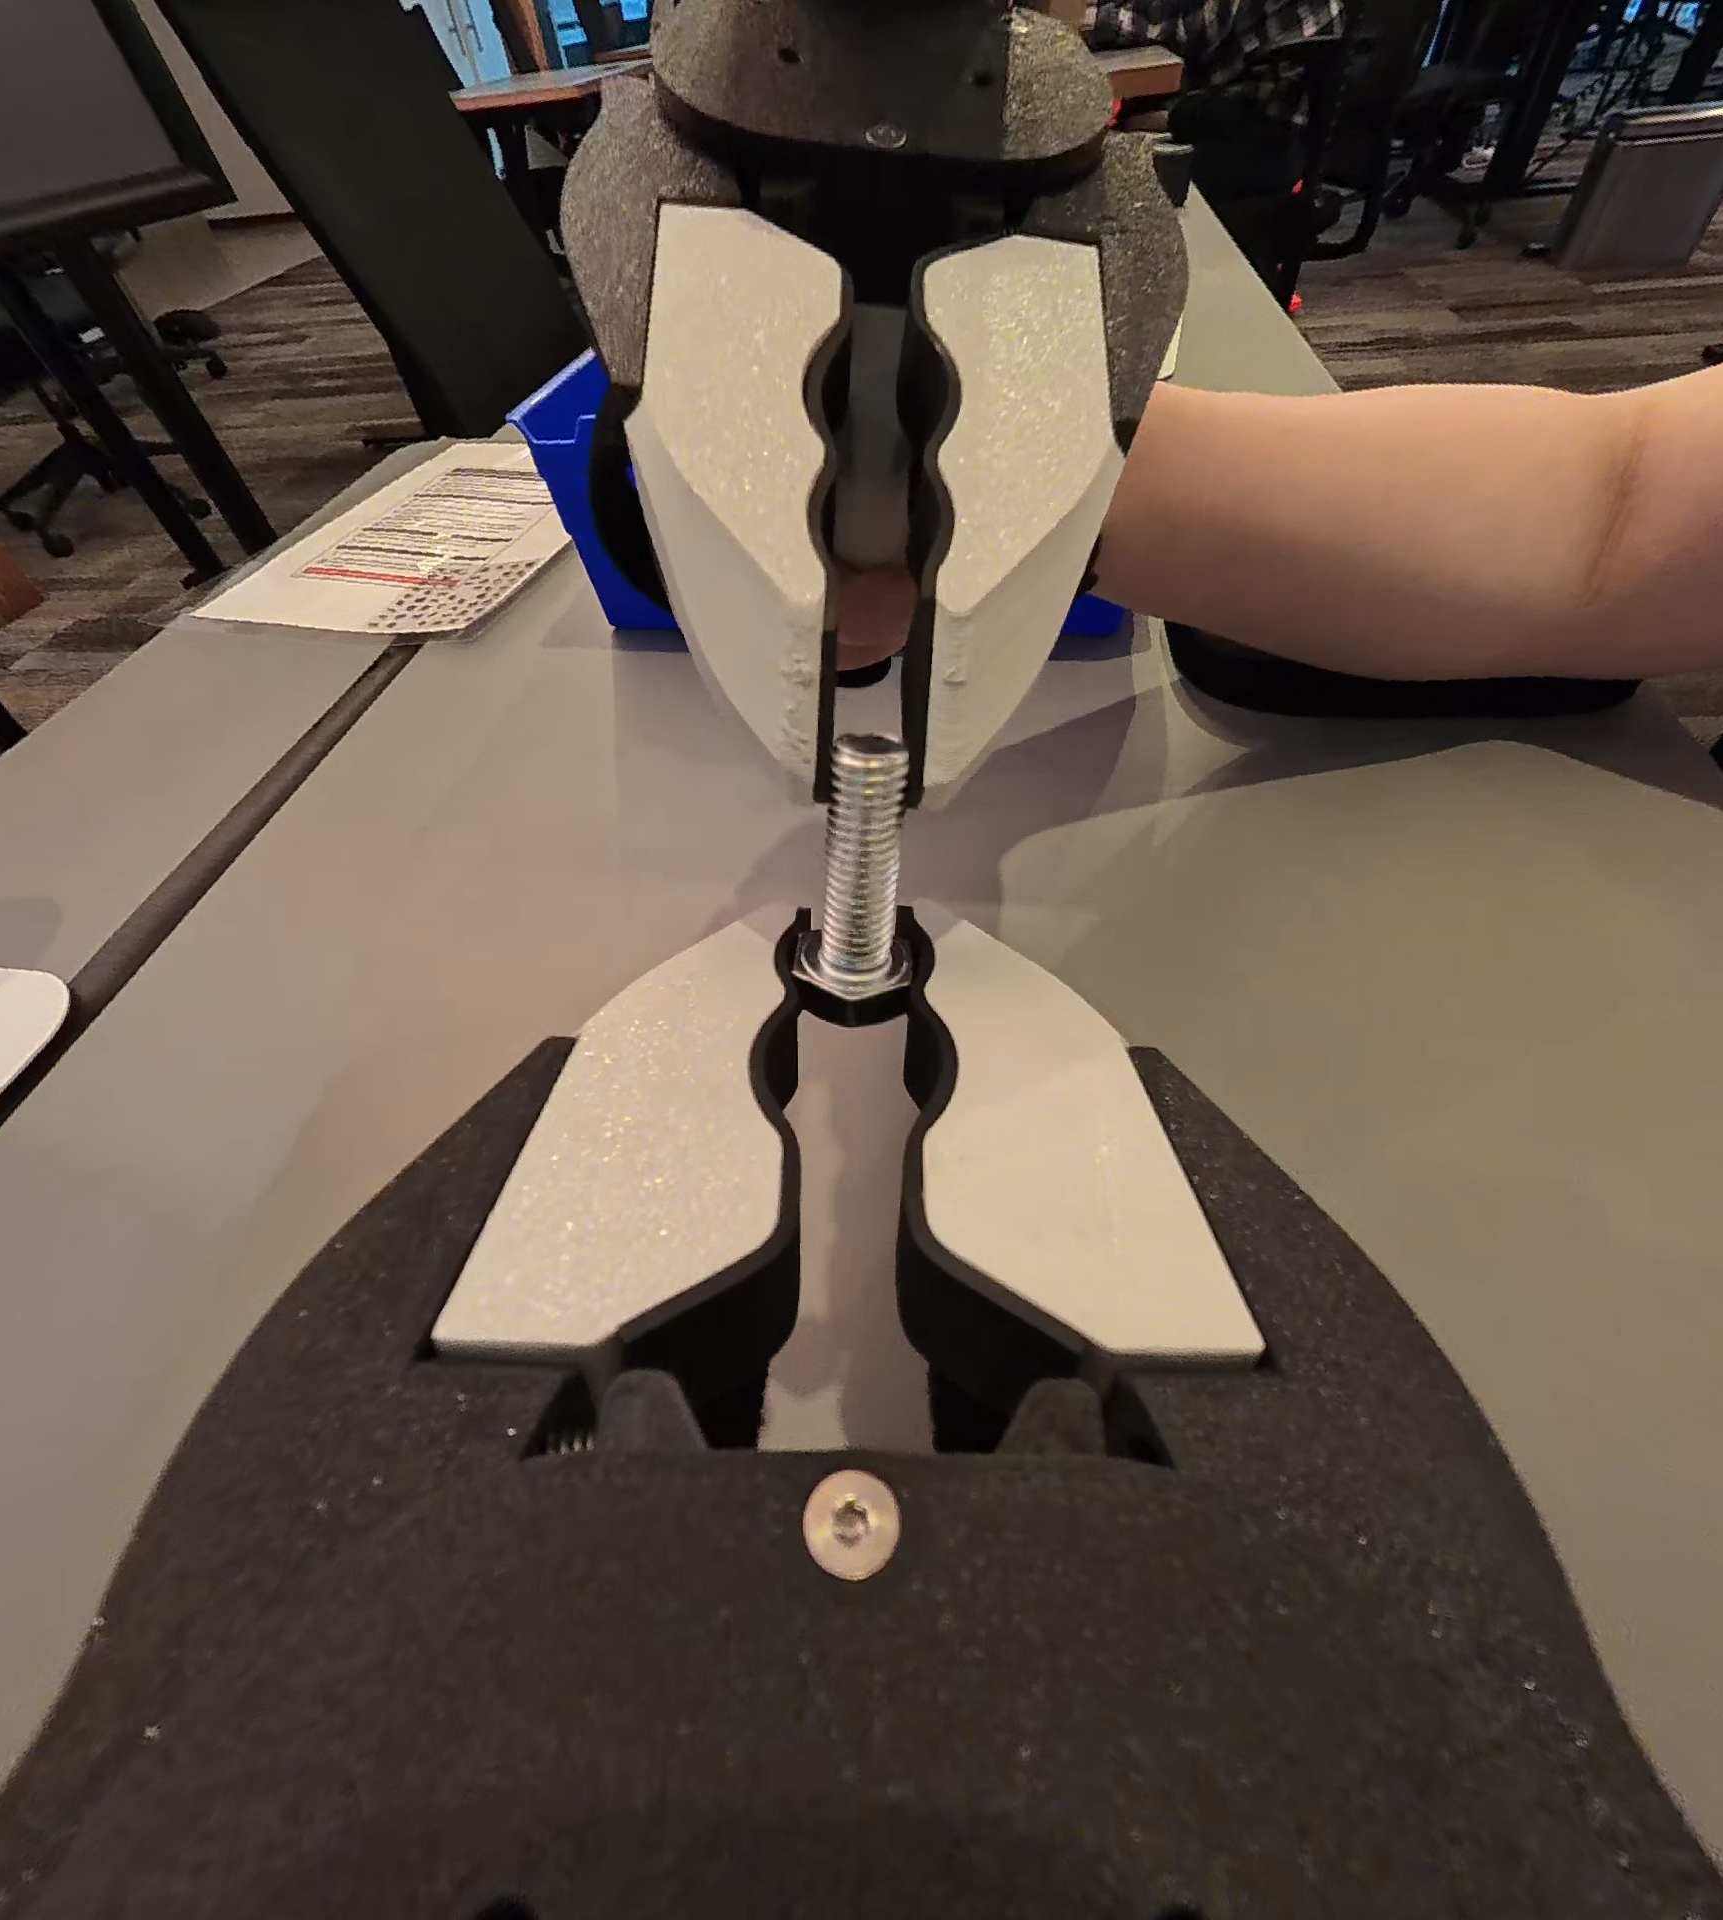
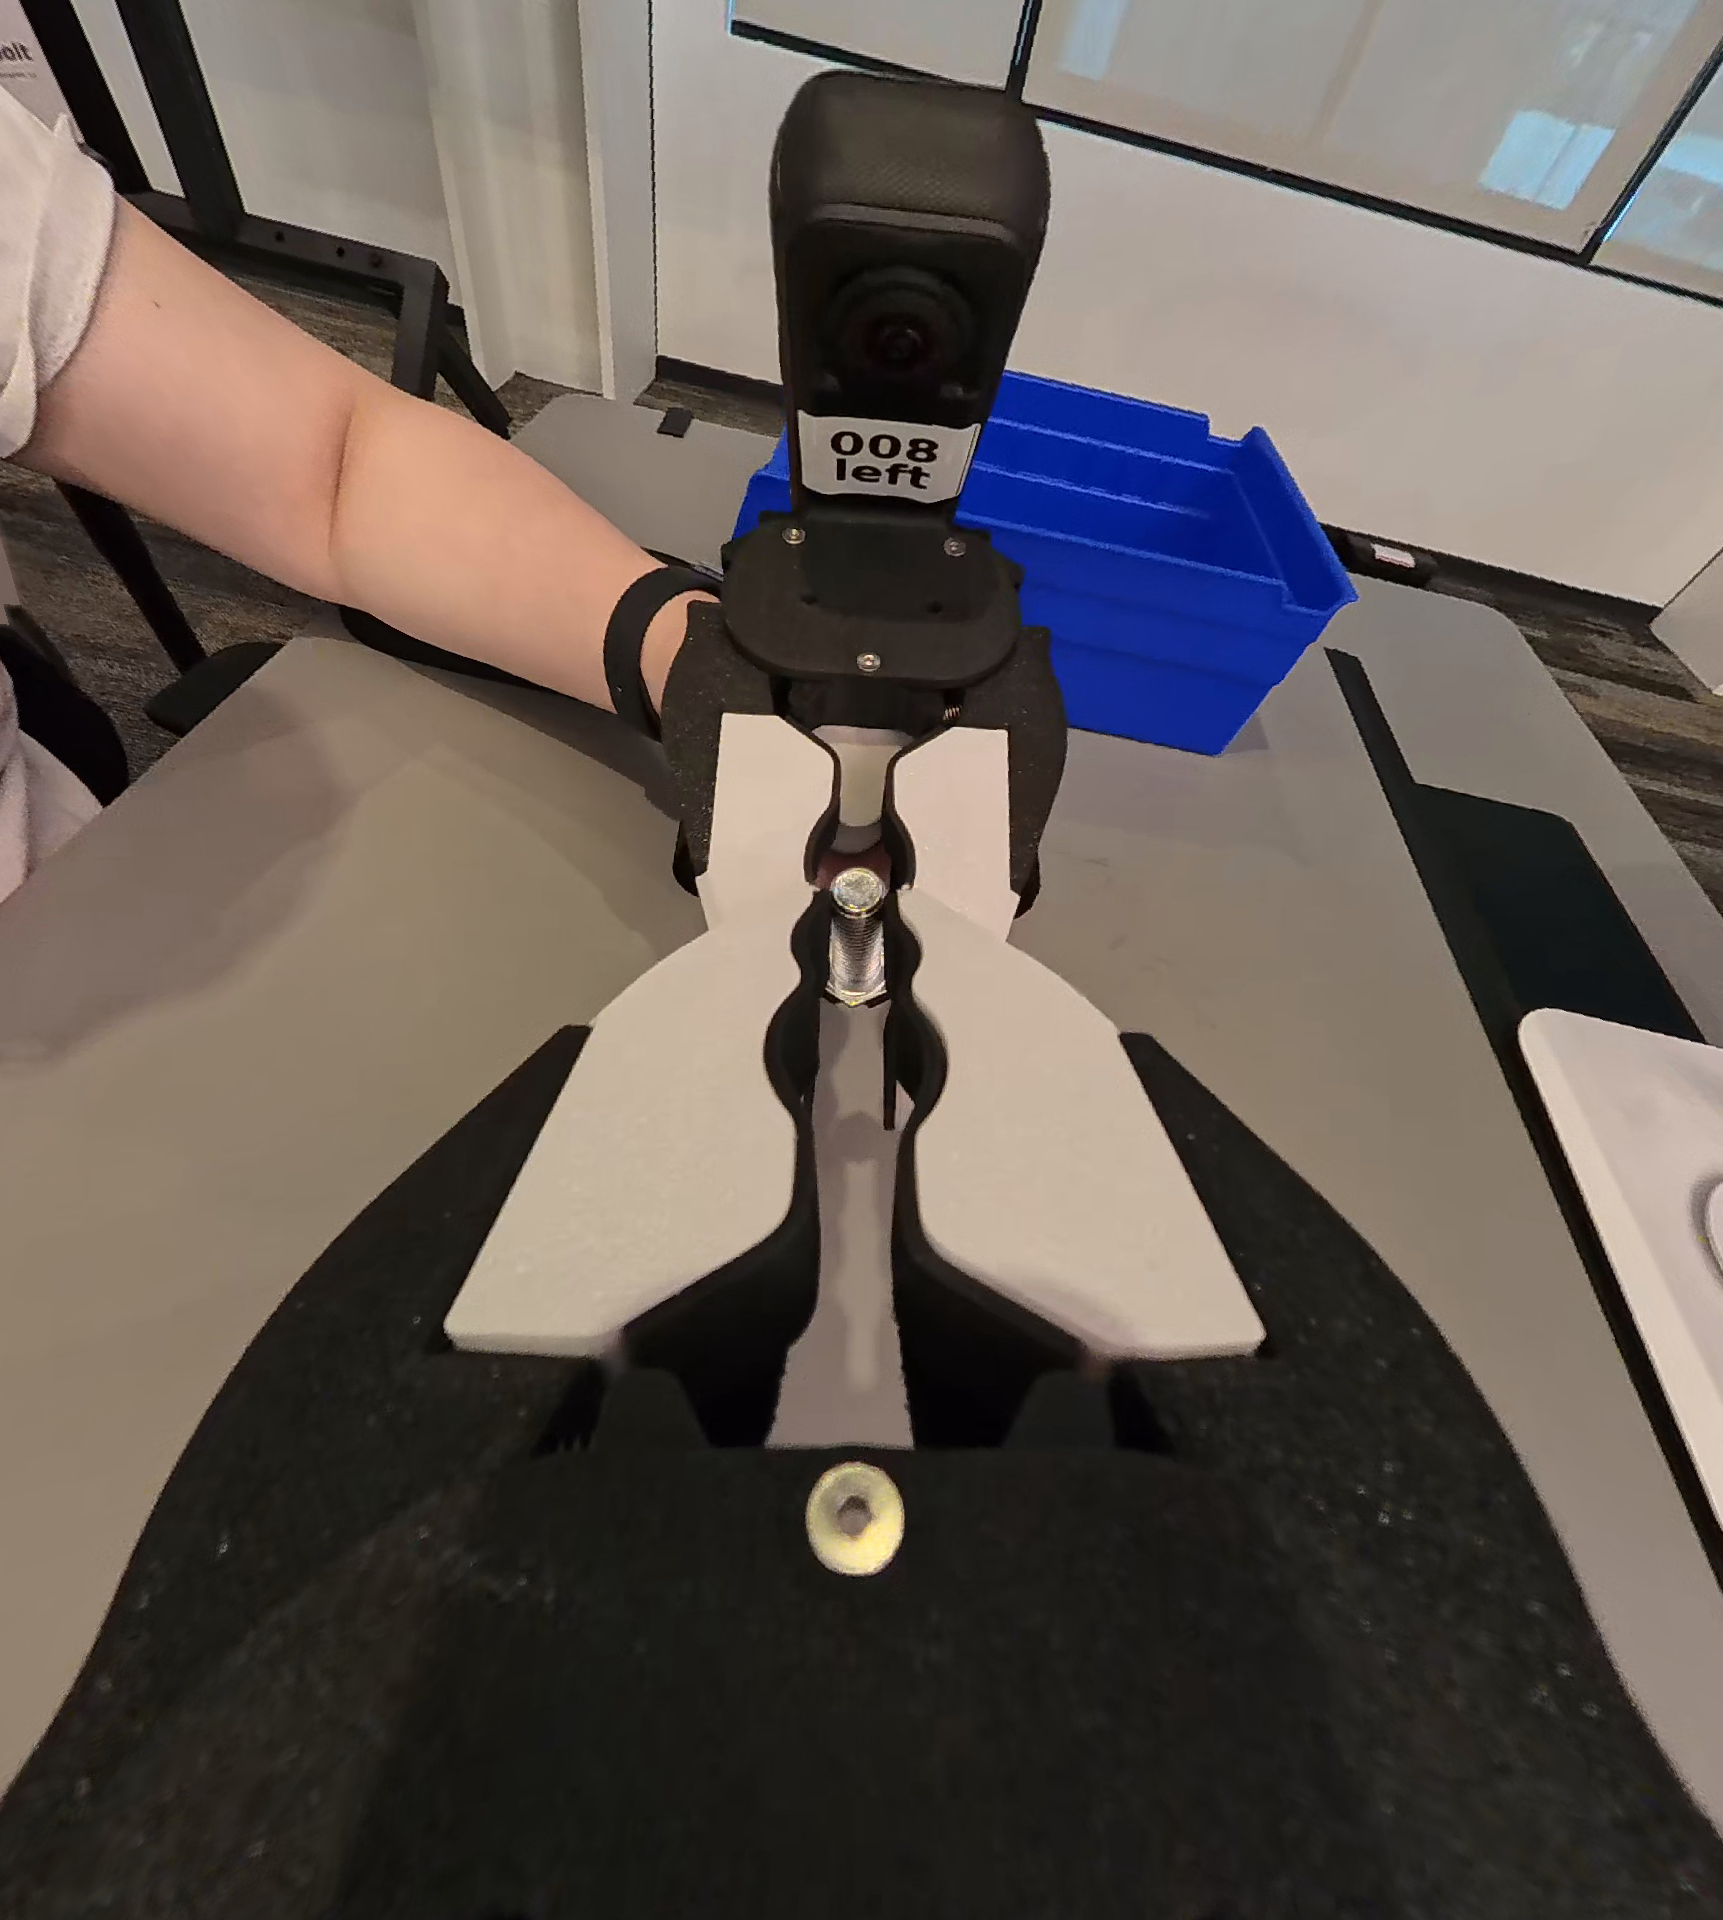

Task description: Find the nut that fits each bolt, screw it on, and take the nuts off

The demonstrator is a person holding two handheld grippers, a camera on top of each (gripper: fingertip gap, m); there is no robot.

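Silver bolt (image 1: 862,862) bridges both grippers above the surface (image 1: 1356,1039): left gripper (image 1: 855,977) clenched on its head, right gripper (image 1: 867,774) pinching the threaded tip; a twist could slip it free.

Left hand-held gripper (image 1: 852,987) clamping nut (image 1: 849,971), bolt (image 1: 862,852) threaded through

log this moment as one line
left hand-held gripper: shut on bolt hex end | right hand-held gripper: shut on bolt tip | bolt spans both
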